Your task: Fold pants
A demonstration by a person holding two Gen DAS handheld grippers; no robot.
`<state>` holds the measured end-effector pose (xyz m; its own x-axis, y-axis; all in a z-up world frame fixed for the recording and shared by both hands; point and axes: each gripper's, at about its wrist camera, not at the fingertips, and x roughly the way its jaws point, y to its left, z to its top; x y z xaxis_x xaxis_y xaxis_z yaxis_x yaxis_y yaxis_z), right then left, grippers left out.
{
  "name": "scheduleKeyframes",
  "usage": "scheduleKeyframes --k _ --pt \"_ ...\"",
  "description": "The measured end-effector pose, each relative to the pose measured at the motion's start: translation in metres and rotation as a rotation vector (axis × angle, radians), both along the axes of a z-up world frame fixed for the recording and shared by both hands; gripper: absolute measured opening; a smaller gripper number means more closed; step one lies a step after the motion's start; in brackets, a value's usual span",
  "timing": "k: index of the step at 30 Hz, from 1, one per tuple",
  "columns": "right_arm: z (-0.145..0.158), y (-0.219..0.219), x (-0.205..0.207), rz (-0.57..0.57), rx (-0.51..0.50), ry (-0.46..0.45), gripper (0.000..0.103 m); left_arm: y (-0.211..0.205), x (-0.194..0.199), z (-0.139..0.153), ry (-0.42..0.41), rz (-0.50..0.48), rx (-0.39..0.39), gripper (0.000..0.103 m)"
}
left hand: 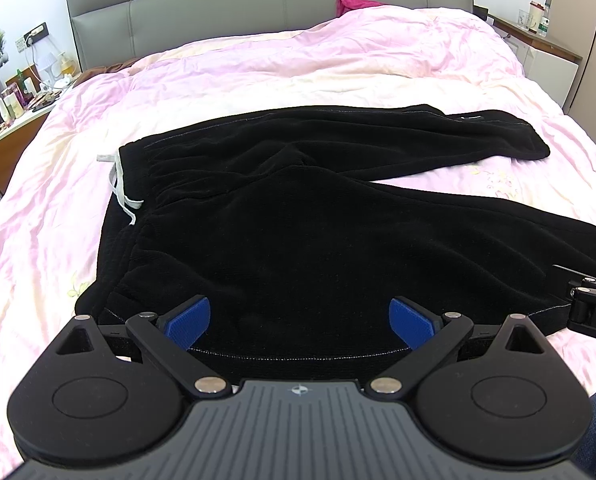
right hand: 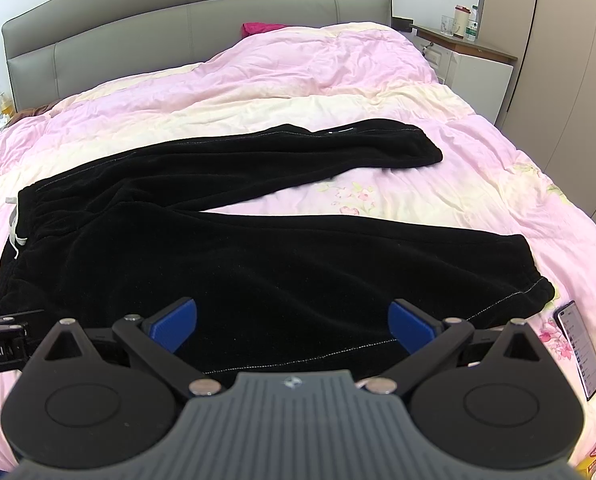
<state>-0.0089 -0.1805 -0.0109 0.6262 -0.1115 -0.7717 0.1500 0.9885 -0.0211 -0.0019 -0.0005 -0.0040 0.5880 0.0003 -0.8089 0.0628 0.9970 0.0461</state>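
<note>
Black pants (left hand: 298,220) lie spread flat on a pink quilt (left hand: 257,72), waistband with a white drawstring (left hand: 119,184) at the left, two legs splayed to the right. My left gripper (left hand: 300,322) is open, its blue pads over the near hip edge of the pants. My right gripper (right hand: 291,326) is open over the near edge of the nearer leg (right hand: 338,272). The far leg (right hand: 298,152) runs toward the back right. The right gripper's side shows in the left wrist view (left hand: 590,304), and the left gripper's side in the right wrist view (right hand: 1,340).
A grey headboard (left hand: 257,4) stands at the back. A cluttered nightstand (left hand: 21,100) is at the left and another (right hand: 466,44) at the right beside a wardrobe. A phone (right hand: 582,344) lies on the quilt (right hand: 498,168) by the near cuff.
</note>
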Motion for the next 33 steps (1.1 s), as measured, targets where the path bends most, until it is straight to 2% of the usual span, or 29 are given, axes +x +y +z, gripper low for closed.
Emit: scheduleKeyframes --k 33 --pt "-0.0008 -0.0017 -0.0014 0.002 -0.003 -0.001 0.098 0.0005 -0.0012 0.0007 -0.001 0.001 -0.001 0.103"
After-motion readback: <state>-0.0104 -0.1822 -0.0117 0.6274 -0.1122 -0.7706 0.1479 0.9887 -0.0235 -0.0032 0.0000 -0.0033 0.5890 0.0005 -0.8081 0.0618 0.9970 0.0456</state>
